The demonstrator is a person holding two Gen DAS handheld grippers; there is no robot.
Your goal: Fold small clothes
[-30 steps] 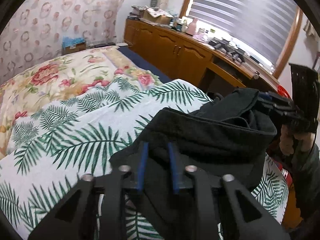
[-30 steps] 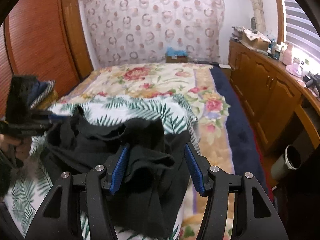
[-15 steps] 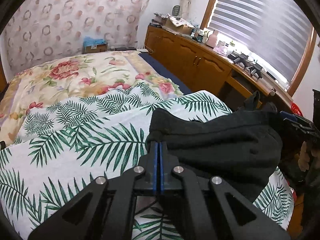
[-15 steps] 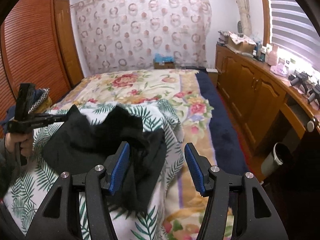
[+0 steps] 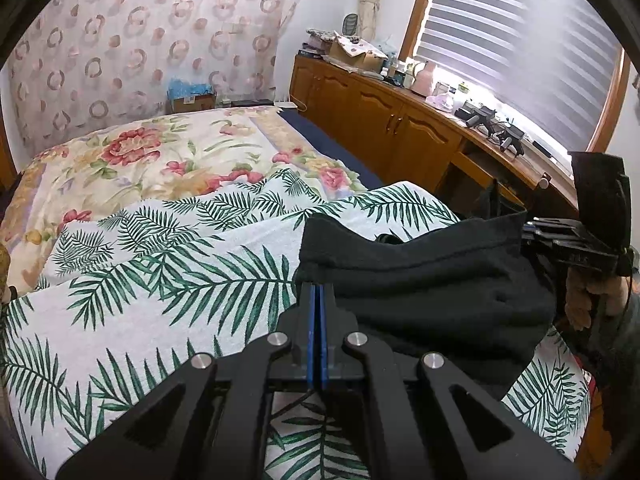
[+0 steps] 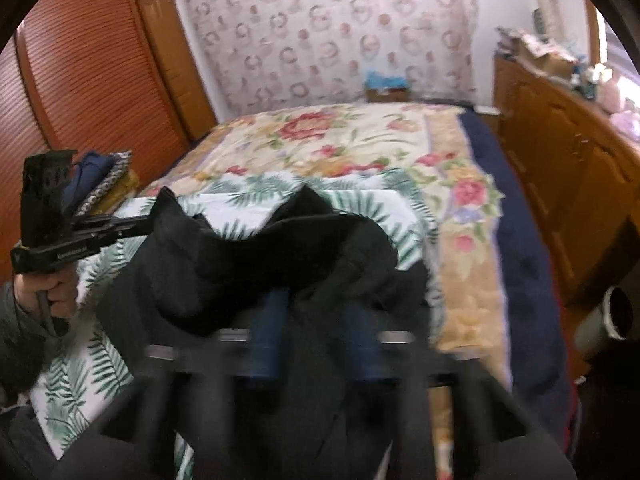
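Left wrist view: the left gripper [image 5: 318,300] has its blue pads pressed flat together on the near corner of the black knit garment [image 5: 432,280]. This pinch looks meant to fix one end of the hem so the cloth can be drawn taut. The garment lies across the white palm-leaf printed cloth [image 5: 160,292] spread over the floral quilted bed [image 5: 132,160], which serves as the folding surface. At the far right the right gripper [image 5: 532,228] meets the garment's opposite edge, with the person's hand [image 5: 592,296] below it.

Right wrist view: badly blurred. The right gripper's jaws have just been closing with black fabric between them; the blue pads [image 6: 268,340] appear still slightly apart, so a firm clamp cannot be confirmed. The garment drapes over this tool and sags towards the left gripper, which holds the other end. A matched two-point hold, judged preparatory to lifting and straightening before a fold.
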